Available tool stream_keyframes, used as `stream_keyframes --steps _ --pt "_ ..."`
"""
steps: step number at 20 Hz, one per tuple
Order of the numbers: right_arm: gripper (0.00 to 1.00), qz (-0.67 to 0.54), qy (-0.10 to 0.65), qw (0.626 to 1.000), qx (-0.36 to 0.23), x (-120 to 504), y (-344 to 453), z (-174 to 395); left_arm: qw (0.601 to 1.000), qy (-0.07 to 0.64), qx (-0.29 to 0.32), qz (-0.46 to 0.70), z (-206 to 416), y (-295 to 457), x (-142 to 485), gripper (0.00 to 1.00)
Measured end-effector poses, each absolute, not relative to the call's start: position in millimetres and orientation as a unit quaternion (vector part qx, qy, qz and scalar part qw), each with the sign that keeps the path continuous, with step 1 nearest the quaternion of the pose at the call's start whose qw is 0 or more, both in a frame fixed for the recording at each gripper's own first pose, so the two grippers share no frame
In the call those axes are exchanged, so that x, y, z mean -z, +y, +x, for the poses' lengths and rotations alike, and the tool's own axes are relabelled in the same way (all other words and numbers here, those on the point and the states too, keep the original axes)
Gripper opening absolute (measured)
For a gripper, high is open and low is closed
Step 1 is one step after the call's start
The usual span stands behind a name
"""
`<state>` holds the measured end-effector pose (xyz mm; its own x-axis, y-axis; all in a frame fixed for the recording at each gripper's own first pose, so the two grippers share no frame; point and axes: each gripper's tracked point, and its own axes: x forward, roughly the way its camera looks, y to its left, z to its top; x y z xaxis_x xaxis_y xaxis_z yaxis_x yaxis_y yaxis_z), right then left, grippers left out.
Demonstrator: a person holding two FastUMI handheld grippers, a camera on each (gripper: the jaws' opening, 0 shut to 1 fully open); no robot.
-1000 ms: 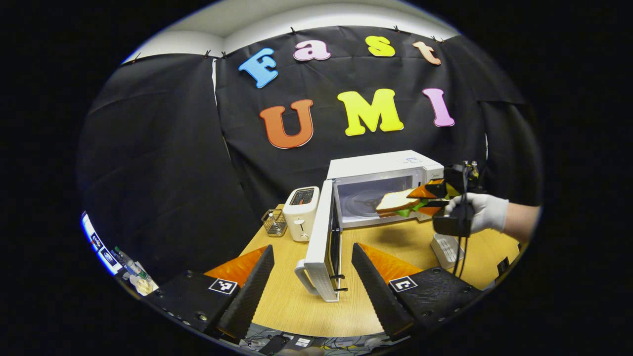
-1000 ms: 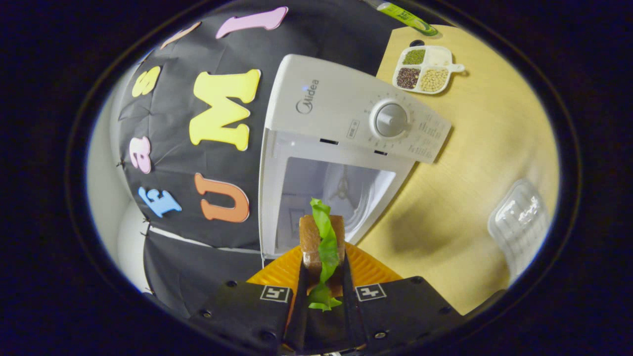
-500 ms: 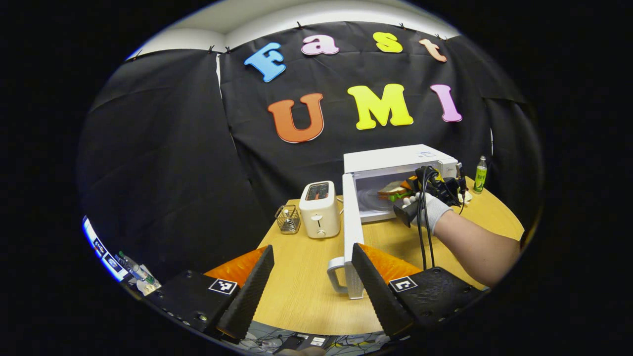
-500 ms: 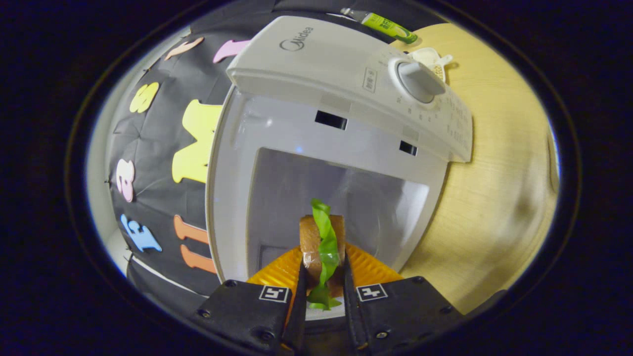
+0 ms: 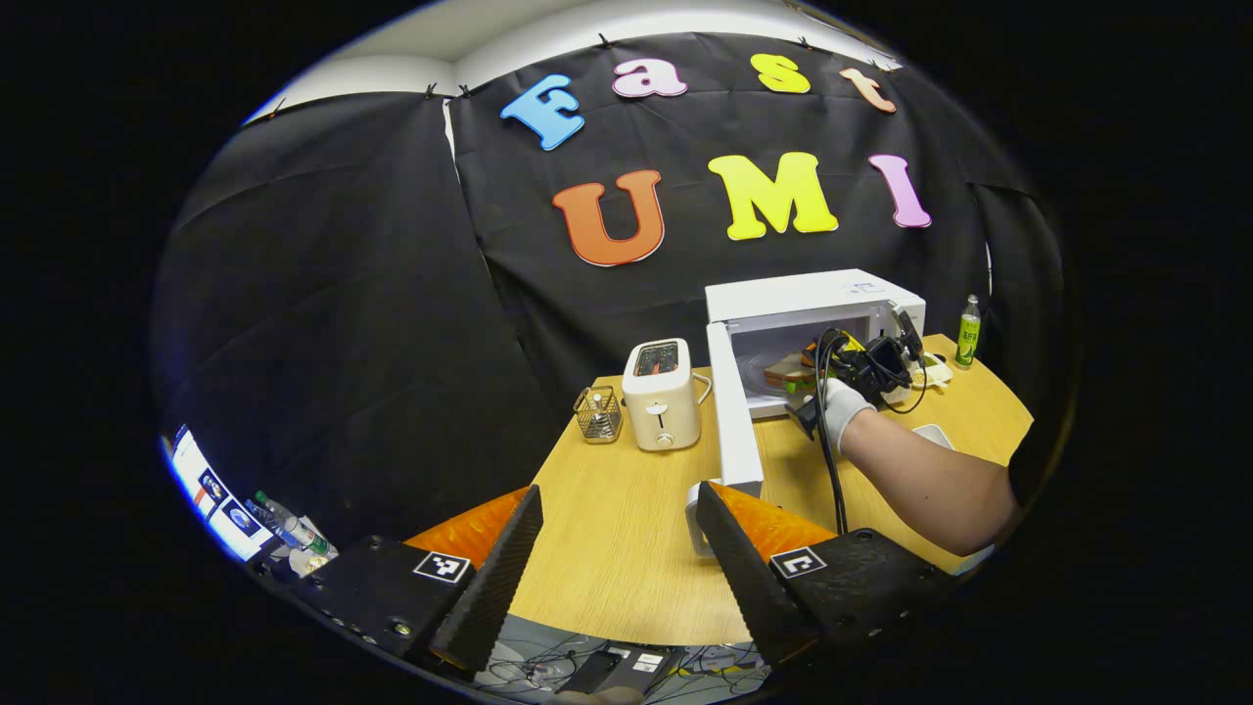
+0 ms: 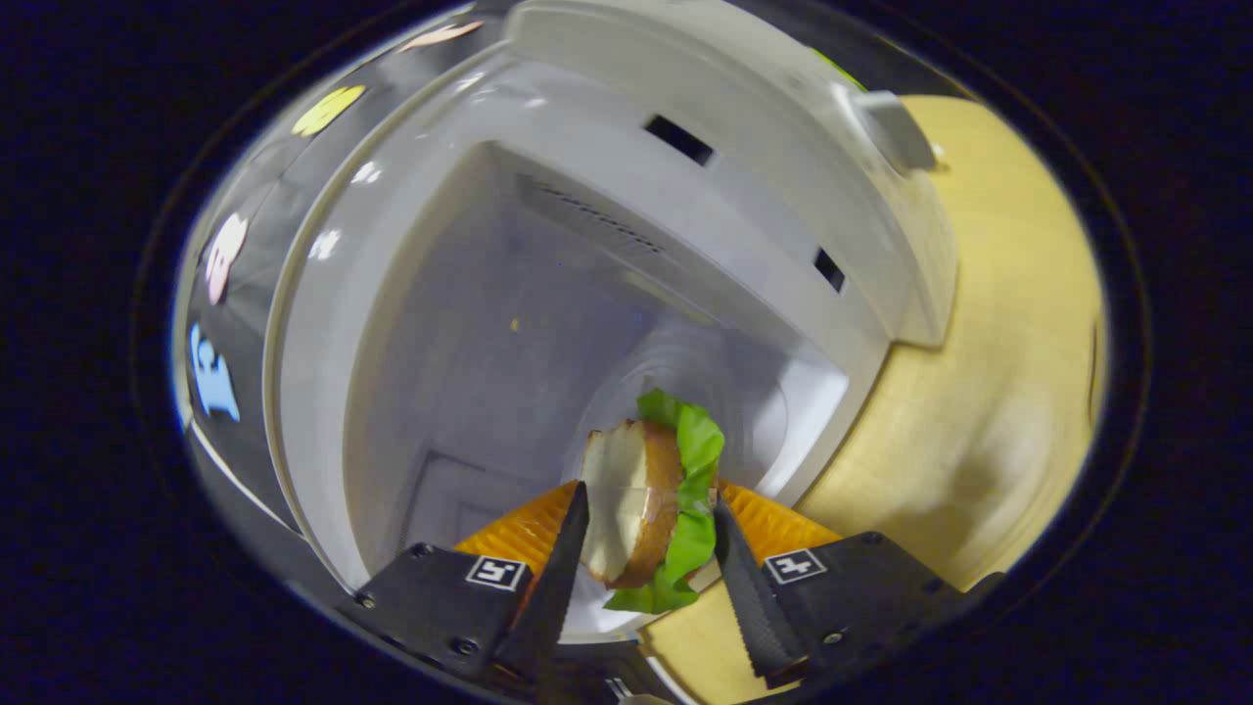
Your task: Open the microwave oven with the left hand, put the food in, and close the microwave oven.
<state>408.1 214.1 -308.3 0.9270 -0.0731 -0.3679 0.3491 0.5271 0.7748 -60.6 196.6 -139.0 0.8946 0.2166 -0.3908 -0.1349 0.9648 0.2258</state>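
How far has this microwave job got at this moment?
Done: the microwave door stands wide open. In hand: the right tool has the sandwich between its fingers inside the microwave cavity; the fingers look parted, so it may be letting go. The left tool is open and holds nothing, near the door's edge. Left: pull the right tool out and close the door.

microwave (image 5: 812,294) – white | sandwich (image 6: 636,509) – tan bread, green lettuce | table (image 5: 607,519) – yellow woodgrain
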Motion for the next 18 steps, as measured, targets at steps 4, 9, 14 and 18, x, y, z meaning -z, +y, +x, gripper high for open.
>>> stream_keyframes --steps 4,9,14,18 --pt "0.99 0.357 0.154 0.914 0.118 292 200 395 0.972 0.202 -0.078 0.095 -53 187 143 0.95" --pt "0.90 0.326 0.154 0.928 0.093 265 193 374 0.976 0.183 -0.071 0.093 -49 181 138 0.95" --pt "1.00 0.279 0.149 0.948 0.043 226 190 333 0.981 0.160 -0.068 0.087 -44 181 130 0.95" --pt "1.00 0.242 0.130 0.961 0.014 180 163 291 0.986 0.135 -0.061 0.078 -36 176 121 0.95"
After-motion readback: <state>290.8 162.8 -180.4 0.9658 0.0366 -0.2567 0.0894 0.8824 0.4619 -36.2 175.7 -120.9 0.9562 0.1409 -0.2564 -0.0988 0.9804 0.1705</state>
